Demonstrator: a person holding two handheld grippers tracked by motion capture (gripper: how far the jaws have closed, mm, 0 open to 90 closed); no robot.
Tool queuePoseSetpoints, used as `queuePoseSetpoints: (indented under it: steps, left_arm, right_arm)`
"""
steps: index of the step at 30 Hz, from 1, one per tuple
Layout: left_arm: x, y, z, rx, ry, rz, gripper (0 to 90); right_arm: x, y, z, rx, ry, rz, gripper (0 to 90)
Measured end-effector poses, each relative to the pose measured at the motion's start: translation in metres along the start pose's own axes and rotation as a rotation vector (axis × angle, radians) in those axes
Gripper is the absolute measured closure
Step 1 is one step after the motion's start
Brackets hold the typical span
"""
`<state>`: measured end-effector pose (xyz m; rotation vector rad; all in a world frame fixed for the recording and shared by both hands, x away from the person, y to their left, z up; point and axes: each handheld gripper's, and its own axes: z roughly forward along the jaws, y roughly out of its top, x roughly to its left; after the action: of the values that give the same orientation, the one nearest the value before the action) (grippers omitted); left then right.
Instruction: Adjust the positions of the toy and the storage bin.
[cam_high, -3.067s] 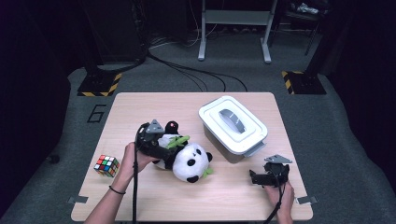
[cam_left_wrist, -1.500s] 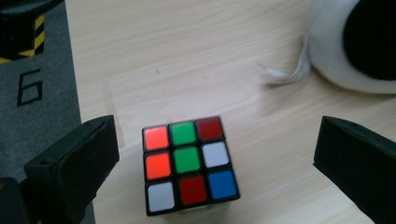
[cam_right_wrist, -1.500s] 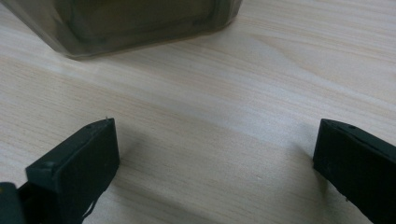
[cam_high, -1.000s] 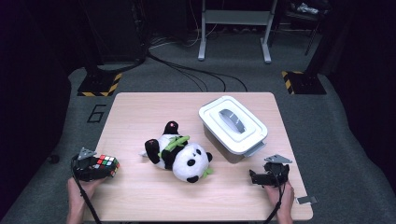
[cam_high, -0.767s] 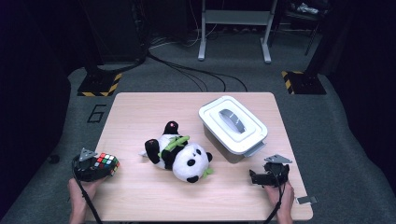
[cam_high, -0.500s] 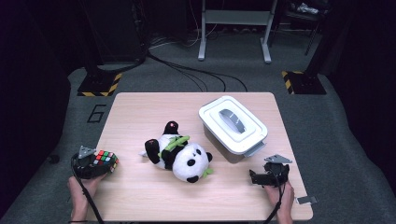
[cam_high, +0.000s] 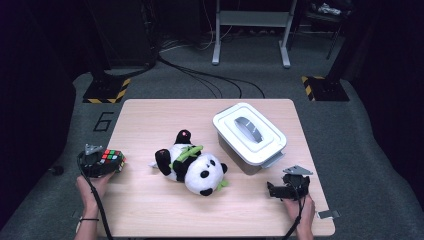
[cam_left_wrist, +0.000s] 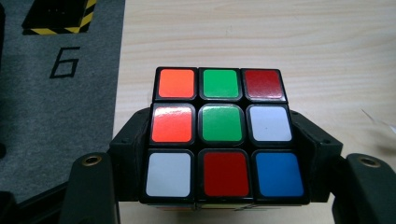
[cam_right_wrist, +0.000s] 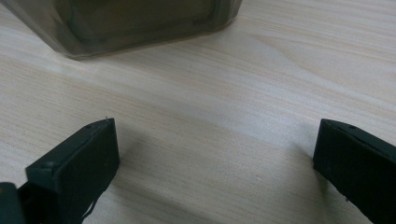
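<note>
Panda (cam_high: 192, 167) between cube (cam_high: 110, 159) and box (cam_high: 249, 133)

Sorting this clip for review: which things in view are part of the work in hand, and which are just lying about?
In hand:
- puzzle cube, clamped in the left gripper

Lying about:
- toy panda, mid-table
- lidded white box
- right gripper, jaws open over bare table

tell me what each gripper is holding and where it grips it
The left gripper holds the Rubik's cube, jaws clamped on two opposite side faces. The right gripper is open over bare table, holding nothing.
</note>
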<state>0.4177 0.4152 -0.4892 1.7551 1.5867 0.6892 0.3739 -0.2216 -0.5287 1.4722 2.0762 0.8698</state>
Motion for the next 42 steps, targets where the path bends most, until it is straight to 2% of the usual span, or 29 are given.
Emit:
queuePoseSetpoints:
  steps: [3, 5, 6, 9, 10, 11, 13, 16, 23, 26, 28, 29, 32, 37, 42]
  left_arm:
    - [0.000, 0.002, 0.010, 0.009, 0.026, 0.010, 33.9]
    - [0.000, 0.001, 0.016, 0.038, 0.025, 0.005, 33.9]
    - [0.001, -0.001, 0.019, 0.033, 0.026, -0.001, 33.9]
    - [0.000, -0.001, 0.019, 0.028, 0.036, -0.005, 33.8]
    - [0.001, 0.000, 0.018, 0.039, 0.028, -0.008, 33.6]
    - [0.001, -0.001, 0.017, 0.028, 0.025, -0.011, 32.7]
    - [0.001, 0.000, 0.012, 0.027, 0.029, -0.011, 23.7]
    - [0.000, 0.001, 0.003, 0.029, 0.018, -0.008, 16.3]
    - [-0.007, 0.005, -0.021, 0.030, -0.023, 0.033, 11.0]
    - [-0.011, 0.010, -0.034, 0.010, -0.043, 0.045, 9.8]
    - [-0.017, 0.014, -0.042, -0.009, -0.056, 0.051, 9.2]
    - [-0.020, 0.016, -0.045, -0.022, -0.063, 0.062, 9.1]
    - [-0.032, 0.024, -0.055, -0.020, -0.094, 0.101, 7.6]
    - [-0.062, 0.037, -0.066, -0.036, -0.163, 0.170, 6.5]
    - [-0.095, 0.050, -0.068, -0.037, -0.242, 0.251, 6.0]
  right_arm:
    - [0.000, 0.000, 0.000, 0.001, 0.000, -0.006, 0.0]
    - [0.001, 0.000, 0.000, -0.003, -0.001, 0.007, 0.0]
    - [0.000, 0.000, 0.000, -0.002, 0.000, 0.005, 0.0]
    - [0.000, 0.000, 0.000, -0.002, 0.000, 0.005, 0.0]
    - [0.000, 0.000, 0.000, -0.003, 0.000, 0.005, 0.0]
    - [0.000, 0.000, 0.000, -0.002, 0.000, 0.005, 0.0]
    - [0.000, 0.000, 0.000, -0.003, 0.000, 0.005, 0.0]
    - [0.000, 0.000, 0.000, -0.002, 0.000, 0.005, 0.0]
    - [0.000, 0.000, 0.000, -0.002, 0.000, 0.005, 0.0]
    - [0.000, 0.000, 0.000, 0.000, 0.000, 0.001, 0.0]
    - [0.000, 0.000, 0.000, -0.002, 0.000, 0.006, 0.0]
    - [-0.001, 0.000, 0.000, 0.002, 0.001, -0.007, 0.0]
    - [0.000, 0.000, 0.000, 0.000, 0.001, 0.001, 0.0]
    - [0.000, 0.000, 0.000, -0.001, 0.000, 0.002, 0.0]
    - [0.000, 0.000, 0.000, -0.003, 0.000, 0.006, 0.0]
